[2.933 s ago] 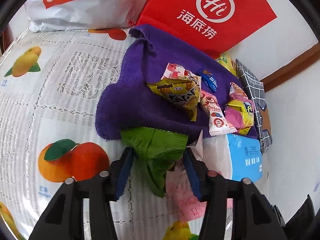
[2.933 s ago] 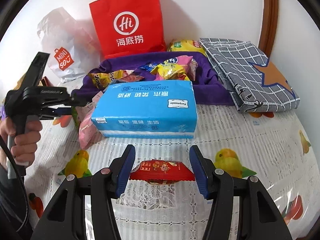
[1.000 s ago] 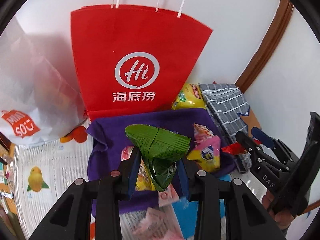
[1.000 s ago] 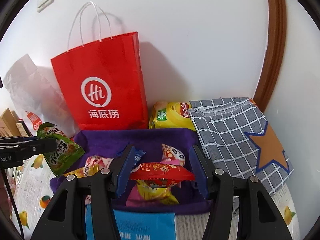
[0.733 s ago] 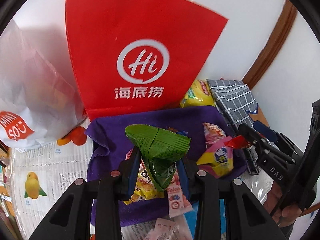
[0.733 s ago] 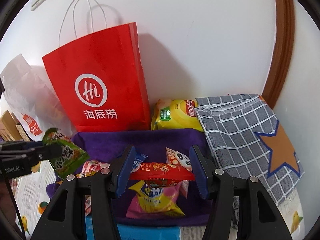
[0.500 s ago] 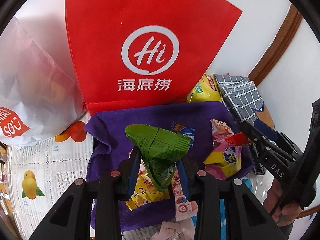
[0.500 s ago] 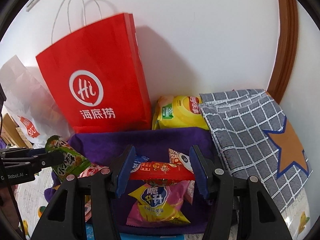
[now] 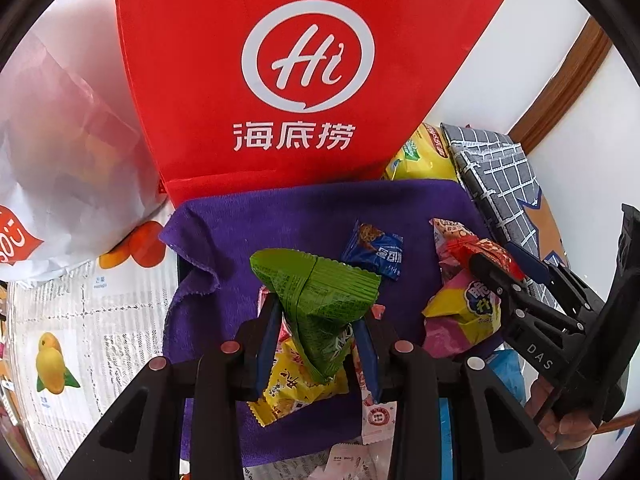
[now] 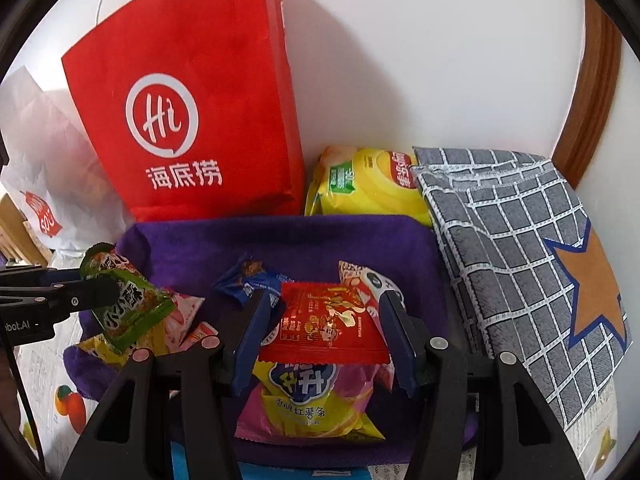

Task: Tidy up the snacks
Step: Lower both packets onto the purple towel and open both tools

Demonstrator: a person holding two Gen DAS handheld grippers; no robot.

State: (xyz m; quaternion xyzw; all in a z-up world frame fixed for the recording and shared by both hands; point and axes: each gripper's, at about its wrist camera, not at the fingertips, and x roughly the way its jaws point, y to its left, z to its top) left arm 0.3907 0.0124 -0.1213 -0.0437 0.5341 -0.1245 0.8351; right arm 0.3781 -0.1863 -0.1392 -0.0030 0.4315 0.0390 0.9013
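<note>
Snacks are mostly gathered on the purple towel (image 9: pixel 280 216) at frame centre, while a green packet (image 9: pixel 320 300) is pinched in the left gripper (image 9: pixel 316 340) and a red packet (image 10: pixel 324 320) in the right gripper (image 10: pixel 320 332), both held above the pile, not yet released.

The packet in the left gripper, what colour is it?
Green, clearest in the left wrist view.

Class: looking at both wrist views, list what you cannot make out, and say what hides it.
- Yellow snack, left view: green packet covers its top.
- Pink-yellow packet, right view: red packet hides its upper print.
- Blue box, right view: cut off by the picture's bottom edge.
</note>
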